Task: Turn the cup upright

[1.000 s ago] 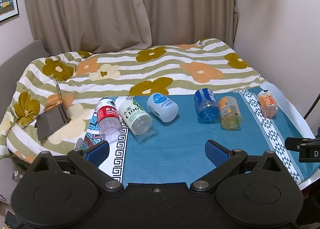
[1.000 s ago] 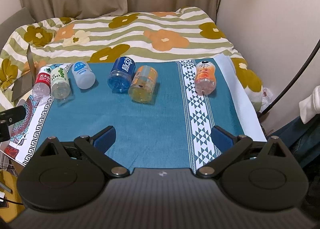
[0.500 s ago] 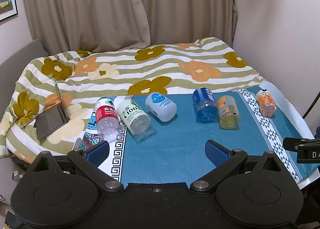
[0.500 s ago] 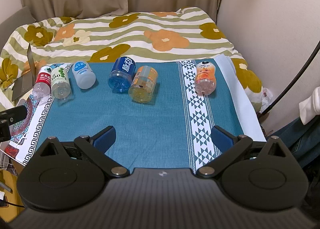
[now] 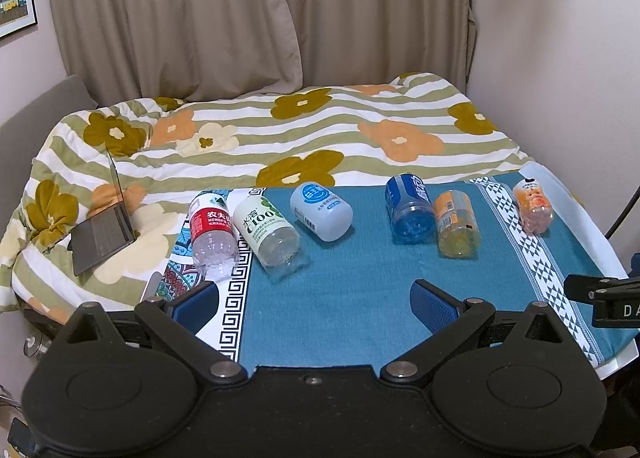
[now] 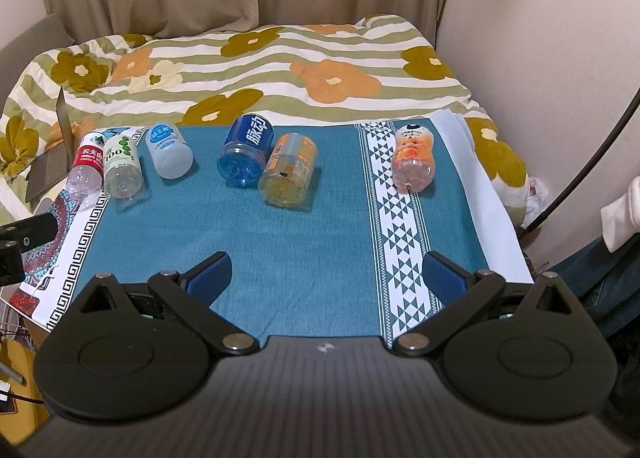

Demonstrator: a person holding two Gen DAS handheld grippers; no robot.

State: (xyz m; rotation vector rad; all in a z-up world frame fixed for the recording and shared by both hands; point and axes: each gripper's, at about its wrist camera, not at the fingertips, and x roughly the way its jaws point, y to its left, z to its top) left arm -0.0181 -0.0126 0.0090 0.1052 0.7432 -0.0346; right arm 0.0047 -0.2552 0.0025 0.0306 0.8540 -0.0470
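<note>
Several plastic bottles lie on their sides on a blue cloth (image 5: 340, 298) (image 6: 300, 234): a red-label one (image 5: 212, 236) (image 6: 86, 166), a green-label one (image 5: 268, 234) (image 6: 120, 166), a white one (image 5: 322, 212) (image 6: 168, 150), a blue one (image 5: 410, 208) (image 6: 246, 150), an orange one (image 5: 456, 224) (image 6: 288, 170) and a peach one (image 5: 534, 206) (image 6: 414, 158). No cup shows. My left gripper (image 5: 314, 300) is open and empty, short of the bottles. My right gripper (image 6: 326, 278) is open and empty over the cloth's near part.
A flowered striped quilt (image 5: 300, 134) covers the bed behind the cloth. An open laptop (image 5: 106, 226) rests at the left. Curtains and a wall stand behind. The other gripper's tip shows at each view's edge (image 5: 600, 294) (image 6: 24, 234).
The left wrist view has shifted slightly, so the bottles sit a little lower-left in it. The right view is nearly unchanged. Both grippers stay open.
</note>
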